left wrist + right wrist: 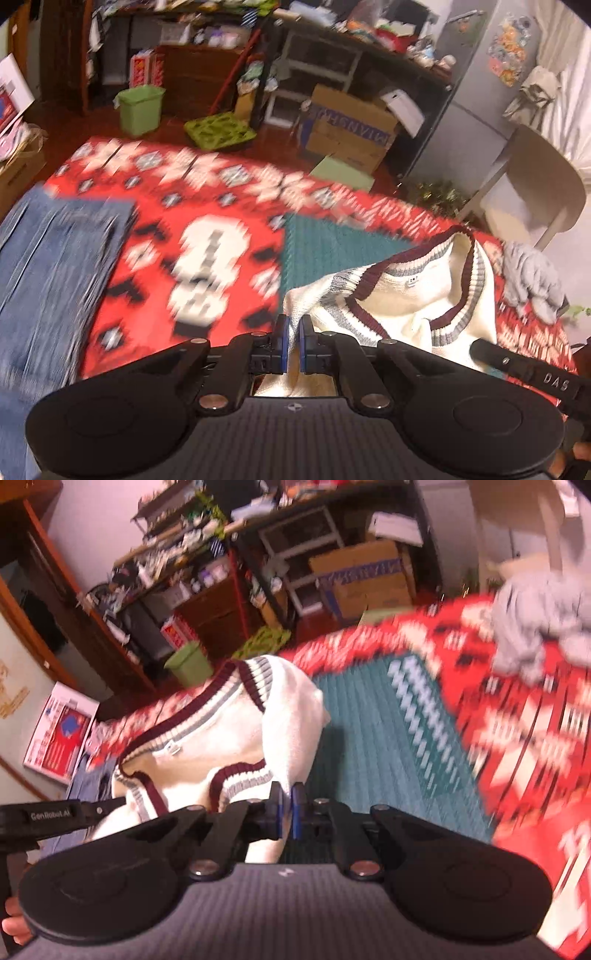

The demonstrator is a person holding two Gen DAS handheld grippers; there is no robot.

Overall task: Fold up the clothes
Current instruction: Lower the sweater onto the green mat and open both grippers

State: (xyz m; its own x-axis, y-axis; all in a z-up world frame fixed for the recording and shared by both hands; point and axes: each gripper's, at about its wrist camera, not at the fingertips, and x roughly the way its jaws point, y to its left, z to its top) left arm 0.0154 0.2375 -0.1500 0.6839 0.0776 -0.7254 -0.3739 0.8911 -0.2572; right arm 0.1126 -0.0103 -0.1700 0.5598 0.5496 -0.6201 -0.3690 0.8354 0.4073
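We are holding the vest [402, 295] up over the rug [177, 206], left gripper [294, 332] and right gripper [287, 805] each clamped on one shoulder, collar stretching sideways between them, body hanging below

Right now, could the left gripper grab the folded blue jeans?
Probably not yet. The left gripper has its jaws shut on the cream knitted vest with maroon trim, so it is busy. The folded blue jeans lie uncovered on the red patterned rug, off to its left.
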